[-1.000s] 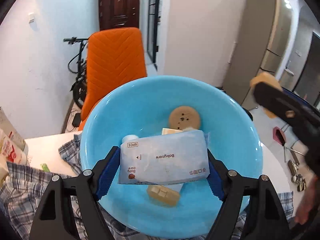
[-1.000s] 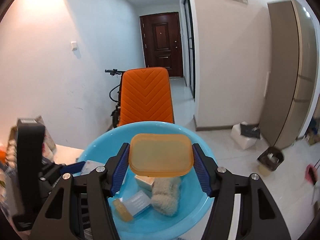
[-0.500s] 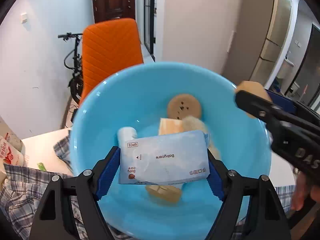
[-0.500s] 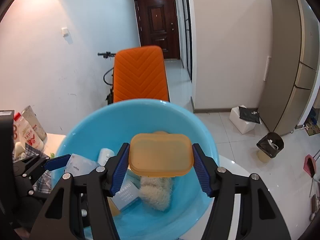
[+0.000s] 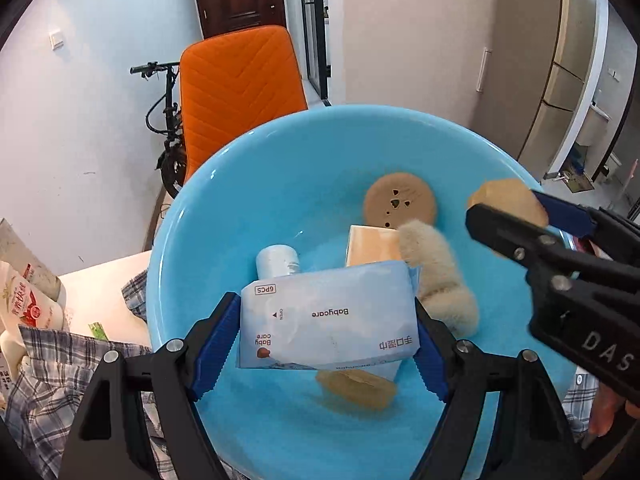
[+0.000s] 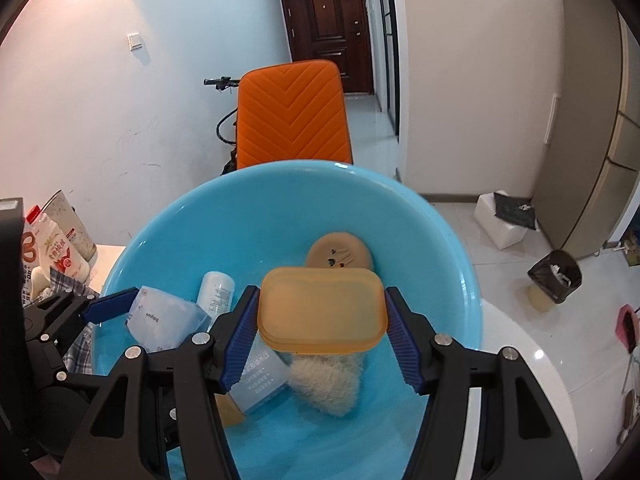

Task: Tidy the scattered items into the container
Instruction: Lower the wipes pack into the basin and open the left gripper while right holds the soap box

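Note:
A light-blue basin (image 5: 240, 208) fills both views. My left gripper (image 5: 324, 344) is shut on a pale blue Babycare wipes pack (image 5: 328, 320), held flat just above the basin's near side. My right gripper (image 6: 322, 336) is shut on an orange lidded soap box (image 6: 322, 308) over the basin's middle. In the left wrist view it comes in from the right over the rim, gripping the box (image 5: 508, 200). Inside the basin lie a round tan disc (image 5: 399, 200), a fluffy beige puff (image 5: 440, 280), a white bottle (image 5: 278, 260), a cream box (image 5: 372, 246) and an amber bar (image 5: 356, 388).
The basin stands on a white table (image 5: 100, 292) with a plaid cloth (image 5: 40, 380) under its near left side. Milk bottles and packets (image 5: 24, 304) crowd the far left. An orange chair (image 5: 236, 92) and a bicycle stand behind the table. A bin (image 6: 556, 276) sits on the floor.
Both grippers have sunk towards the basin, which now looms larger. The right gripper with the orange box has come in lower over the right rim. Both grips are unchanged.

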Available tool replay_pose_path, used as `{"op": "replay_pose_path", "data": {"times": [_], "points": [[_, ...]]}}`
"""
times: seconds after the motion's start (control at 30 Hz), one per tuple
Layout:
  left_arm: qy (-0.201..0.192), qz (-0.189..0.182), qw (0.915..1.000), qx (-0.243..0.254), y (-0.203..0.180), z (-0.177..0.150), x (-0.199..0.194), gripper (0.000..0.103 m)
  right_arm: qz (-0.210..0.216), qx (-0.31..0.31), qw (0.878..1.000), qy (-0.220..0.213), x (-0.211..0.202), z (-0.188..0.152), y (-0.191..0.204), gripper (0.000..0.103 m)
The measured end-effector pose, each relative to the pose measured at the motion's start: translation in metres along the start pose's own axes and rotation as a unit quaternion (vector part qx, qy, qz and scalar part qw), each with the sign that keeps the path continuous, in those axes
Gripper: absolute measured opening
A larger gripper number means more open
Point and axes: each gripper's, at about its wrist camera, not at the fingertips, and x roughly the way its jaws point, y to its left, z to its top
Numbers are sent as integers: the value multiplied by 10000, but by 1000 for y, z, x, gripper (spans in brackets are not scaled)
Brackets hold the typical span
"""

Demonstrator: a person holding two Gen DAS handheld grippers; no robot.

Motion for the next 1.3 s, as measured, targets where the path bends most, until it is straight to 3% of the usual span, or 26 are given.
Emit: {"op": "replay_pose_path", "data": {"times": [0.17,0.3,0.43,0.9,1.3], "points": [[122,-95,9999,24,-2,-1,8,81,-127,-52,9999,64,4,-2,2,60],[183,-416,9989,-99,0,0,10,81,-179,-102,9998,57,3,-2,4,60],[175,-235,9996,-53,-1,1,11,81,-144,-84,9998,51,2,-1,4,60],[254,-372,9990,-35,-4,1,11,84,-135,-62,9999,39,1,0,3,60],[273,-100,9991,315,-15,0,12,86,-117,-96,9999,18,-1,1,5,60]]}}
